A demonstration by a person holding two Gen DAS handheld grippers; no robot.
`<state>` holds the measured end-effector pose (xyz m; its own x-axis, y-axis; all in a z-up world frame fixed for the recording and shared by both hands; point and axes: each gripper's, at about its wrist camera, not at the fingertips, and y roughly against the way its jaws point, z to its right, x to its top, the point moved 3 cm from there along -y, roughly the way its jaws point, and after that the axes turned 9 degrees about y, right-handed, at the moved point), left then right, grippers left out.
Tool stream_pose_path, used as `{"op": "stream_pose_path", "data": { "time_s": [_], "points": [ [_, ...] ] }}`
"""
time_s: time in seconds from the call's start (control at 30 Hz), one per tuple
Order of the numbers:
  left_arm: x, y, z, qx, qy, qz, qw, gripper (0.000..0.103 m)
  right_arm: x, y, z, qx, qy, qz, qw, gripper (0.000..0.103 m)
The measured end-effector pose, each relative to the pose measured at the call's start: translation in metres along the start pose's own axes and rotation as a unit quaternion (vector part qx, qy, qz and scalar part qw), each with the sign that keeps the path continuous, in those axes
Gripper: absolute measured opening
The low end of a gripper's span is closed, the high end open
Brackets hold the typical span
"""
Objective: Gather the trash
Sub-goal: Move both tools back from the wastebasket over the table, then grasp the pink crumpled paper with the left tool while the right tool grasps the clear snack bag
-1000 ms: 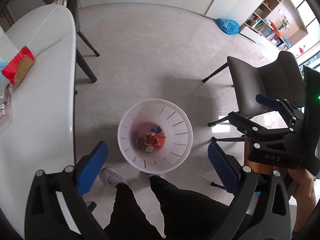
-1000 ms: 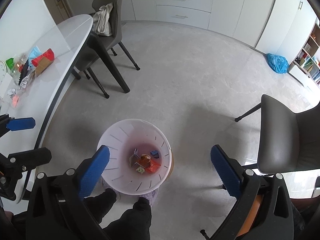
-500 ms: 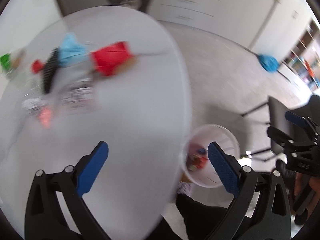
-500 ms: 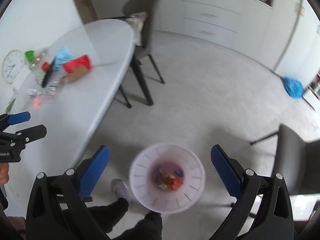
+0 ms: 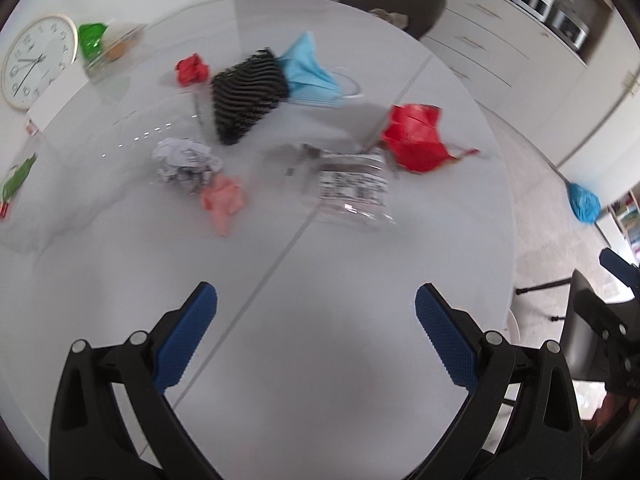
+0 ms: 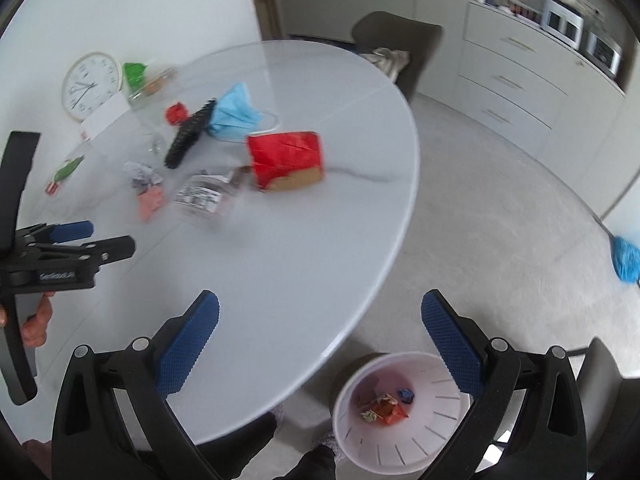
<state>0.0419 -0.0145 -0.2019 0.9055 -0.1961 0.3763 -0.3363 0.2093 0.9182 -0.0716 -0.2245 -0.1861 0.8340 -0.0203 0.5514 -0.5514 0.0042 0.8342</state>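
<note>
Trash sits scattered mid-table (image 5: 320,360): red wrapper (image 5: 416,140), clear labelled packet (image 5: 352,188), pink scrap (image 5: 222,200), crumpled paper (image 5: 182,160), blue mask (image 5: 308,72). White bin (image 6: 404,412) stands on the floor beside the table, scraps inside. Your left gripper (image 5: 316,312) and right gripper (image 6: 320,320) both hang spread wide, empty

Both wrist views look down, sharing the table (image 5: 320,340).

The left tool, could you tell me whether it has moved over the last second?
Yes. The left tool swung from above the bin to over the table.
</note>
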Motion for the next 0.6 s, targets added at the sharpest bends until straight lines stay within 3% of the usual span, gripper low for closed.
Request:
{"op": "stream_pose_path", "data": {
  "time_s": [0.3, 0.5, 0.6],
  "points": [
    [0.029, -0.037, -0.042, 0.006, 0.052, -0.009, 0.9986, 0.095, 0.021, -0.016, -0.023, 0.008, 0.03, -0.013, 0.999, 0.1],
    [0.055, -0.066, -0.073, -0.012, 0.151, -0.003, 0.9884, 0.094, 0.031, -0.028, -0.03, 0.026, 0.041, -0.022, 0.999, 0.1],
    [0.064, -0.081, -0.079, -0.014, 0.174, -0.013, 0.9846, 0.086, 0.038, -0.035, -0.033, 0.031, 0.055, -0.025, 0.998, 0.1]
  ]
}}
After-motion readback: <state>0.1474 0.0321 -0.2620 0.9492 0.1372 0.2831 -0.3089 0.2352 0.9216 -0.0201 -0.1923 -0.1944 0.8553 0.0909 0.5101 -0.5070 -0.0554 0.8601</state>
